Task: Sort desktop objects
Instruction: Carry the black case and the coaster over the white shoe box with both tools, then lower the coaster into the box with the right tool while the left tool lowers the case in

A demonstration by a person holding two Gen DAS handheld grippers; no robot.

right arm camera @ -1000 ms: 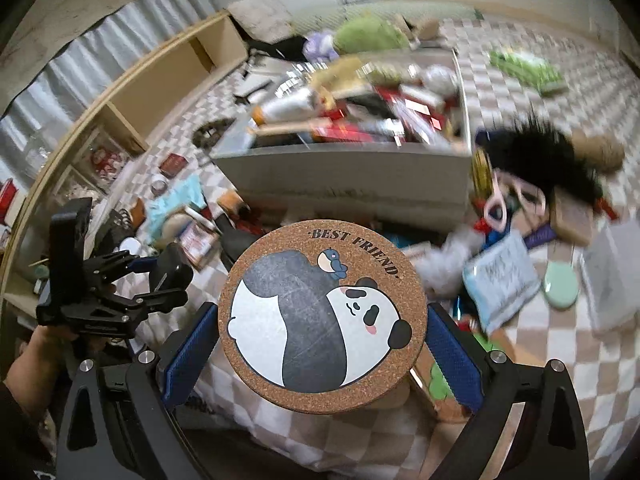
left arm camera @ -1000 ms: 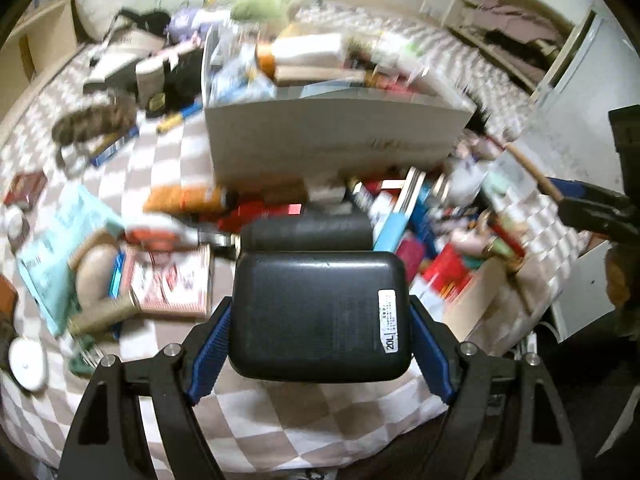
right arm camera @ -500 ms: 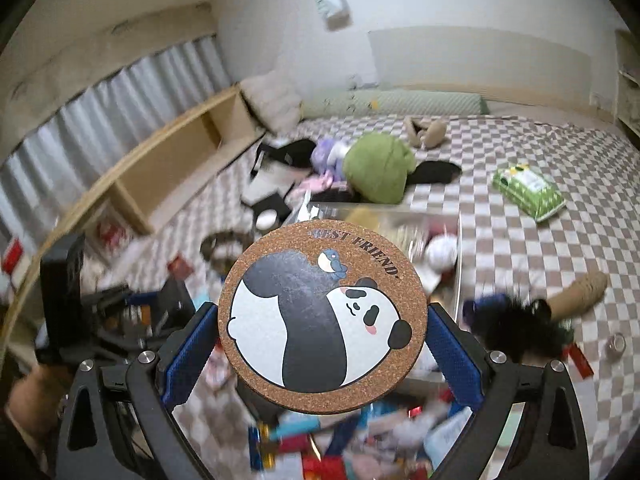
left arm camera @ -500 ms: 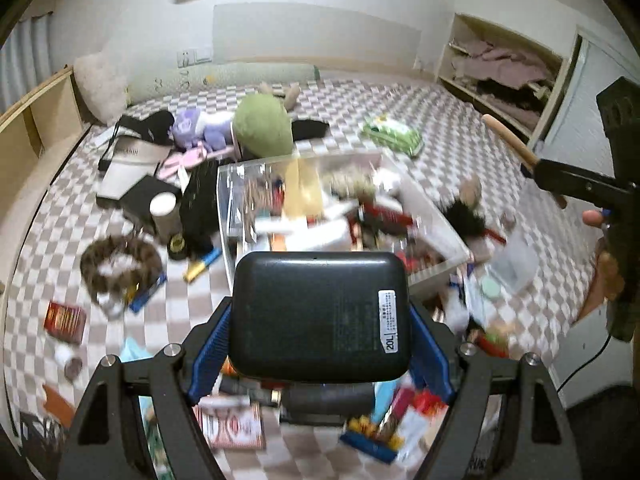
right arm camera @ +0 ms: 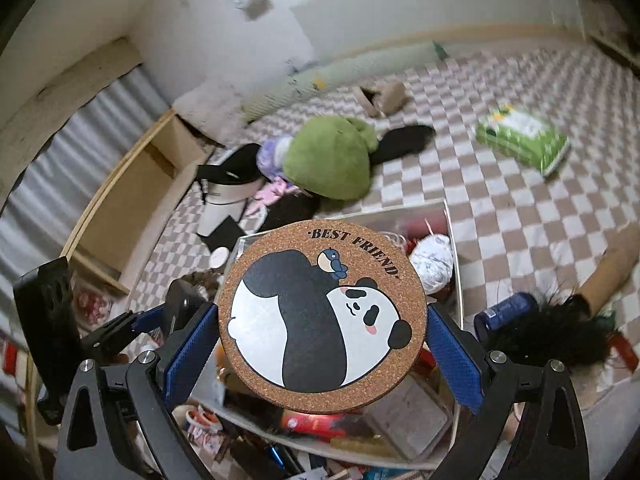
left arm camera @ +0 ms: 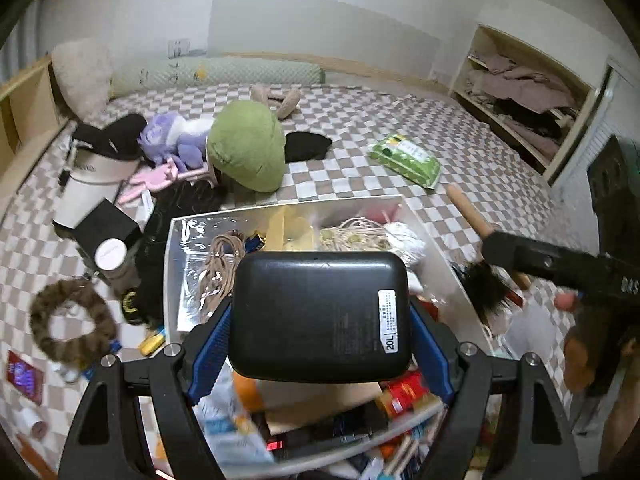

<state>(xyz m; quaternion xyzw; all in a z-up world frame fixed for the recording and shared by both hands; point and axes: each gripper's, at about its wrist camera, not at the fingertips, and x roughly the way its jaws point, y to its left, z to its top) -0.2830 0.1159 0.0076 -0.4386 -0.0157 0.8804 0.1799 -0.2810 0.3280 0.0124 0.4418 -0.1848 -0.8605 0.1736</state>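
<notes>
My left gripper [left arm camera: 320, 340] is shut on a black rounded power bank [left arm camera: 320, 314] with a white label, held flat above a clear bin [left arm camera: 436, 258] crammed with small items. My right gripper [right arm camera: 322, 338] is shut on a round cork coaster [right arm camera: 320, 316] printed with a panda and "BEST FRIEND", held over the same clear bin [right arm camera: 454, 240]. The left gripper shows at the lower left of the right wrist view, and the right gripper body [left arm camera: 560, 264] enters the left wrist view from the right with a hand behind it.
The checkered surface [left arm camera: 352, 120] carries a green plush [left arm camera: 246, 150], a purple toy [left arm camera: 176, 140], a green wipes pack [left arm camera: 404, 158], a black brush [right arm camera: 548, 340], a furry ring [left arm camera: 68, 320] and a white-and-black container [left arm camera: 92, 182]. Wooden shelves [right arm camera: 132, 200] stand at the left.
Both grippers have risen and tipped up with their loads, so the views now look over the bin from above instead of at its side wall.
</notes>
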